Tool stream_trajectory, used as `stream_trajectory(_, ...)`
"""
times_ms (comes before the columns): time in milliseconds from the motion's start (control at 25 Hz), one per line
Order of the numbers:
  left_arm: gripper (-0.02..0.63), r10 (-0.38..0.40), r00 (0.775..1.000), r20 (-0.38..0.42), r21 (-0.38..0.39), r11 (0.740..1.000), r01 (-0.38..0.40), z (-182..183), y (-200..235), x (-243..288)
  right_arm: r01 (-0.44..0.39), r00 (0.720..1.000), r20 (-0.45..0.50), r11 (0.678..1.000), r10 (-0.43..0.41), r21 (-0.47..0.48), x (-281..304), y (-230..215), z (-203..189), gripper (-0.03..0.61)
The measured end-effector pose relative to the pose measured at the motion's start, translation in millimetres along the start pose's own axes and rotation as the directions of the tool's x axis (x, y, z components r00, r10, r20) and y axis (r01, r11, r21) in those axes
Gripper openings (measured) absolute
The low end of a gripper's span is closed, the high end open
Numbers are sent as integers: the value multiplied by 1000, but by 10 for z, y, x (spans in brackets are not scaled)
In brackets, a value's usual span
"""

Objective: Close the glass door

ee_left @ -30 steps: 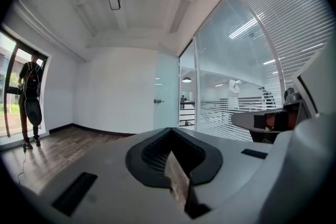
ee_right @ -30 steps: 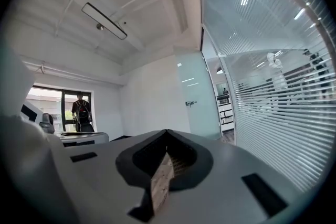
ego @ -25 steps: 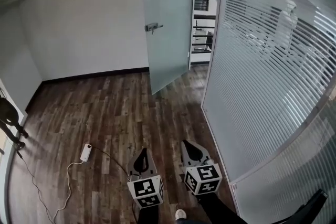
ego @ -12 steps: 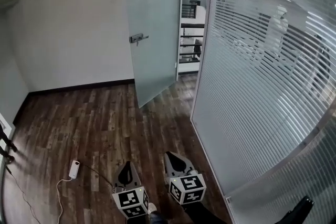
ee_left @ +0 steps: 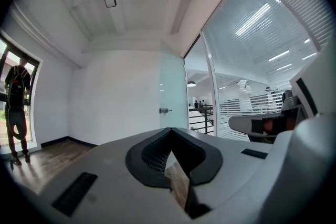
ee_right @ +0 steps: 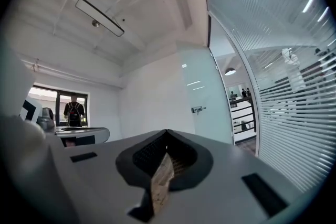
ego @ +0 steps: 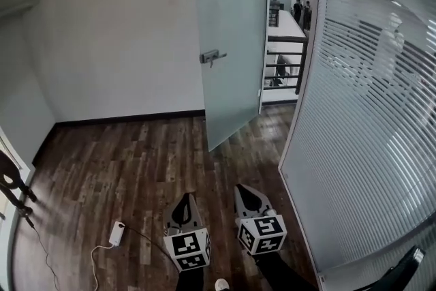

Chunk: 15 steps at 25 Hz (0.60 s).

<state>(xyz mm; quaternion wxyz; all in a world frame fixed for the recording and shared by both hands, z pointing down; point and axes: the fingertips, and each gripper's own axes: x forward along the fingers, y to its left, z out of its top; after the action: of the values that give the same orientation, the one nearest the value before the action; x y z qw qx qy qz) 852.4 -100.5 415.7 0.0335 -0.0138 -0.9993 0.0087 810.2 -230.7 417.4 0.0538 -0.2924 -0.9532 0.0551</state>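
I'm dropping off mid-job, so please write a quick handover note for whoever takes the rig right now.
Left gripper: shut, empty.
Right gripper: shut, empty.
Both are held low, well short of the glass door.
The door stands open, swung into the room, with its handle on our side.
Done: nothing yet.
Left: approach and push the door closed.

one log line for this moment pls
glass door: open | handle: untouched | left gripper: shut, empty | right gripper: shut, empty
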Motion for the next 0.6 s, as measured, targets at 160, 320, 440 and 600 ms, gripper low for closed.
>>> stream_trajectory(160, 0, -17, 1000, 20, 12, 1000, 17, 13, 277, 379, 5, 1000, -3, 1000, -5, 3, 492, 24, -19, -2)
stream_trajectory(320, 0, -29, 1000, -6, -17, 999, 29, -96, 432, 693, 11, 1000, -27, 1000, -11, 3, 835, 20, -70, -2)
stream_trajectory(440, 0, -17, 1000, -20, -40, 999, 16, -217, 535, 908, 14, 999, -45, 1000, -14, -2, 1081, -56, -157, -2)
stream_trajectory(600, 0, 16, 999, -41, -46, 999, -18, -364, 748, 1229, -6, 998, -63, 1000, 6, 1, 1514, -103, -270, -2)
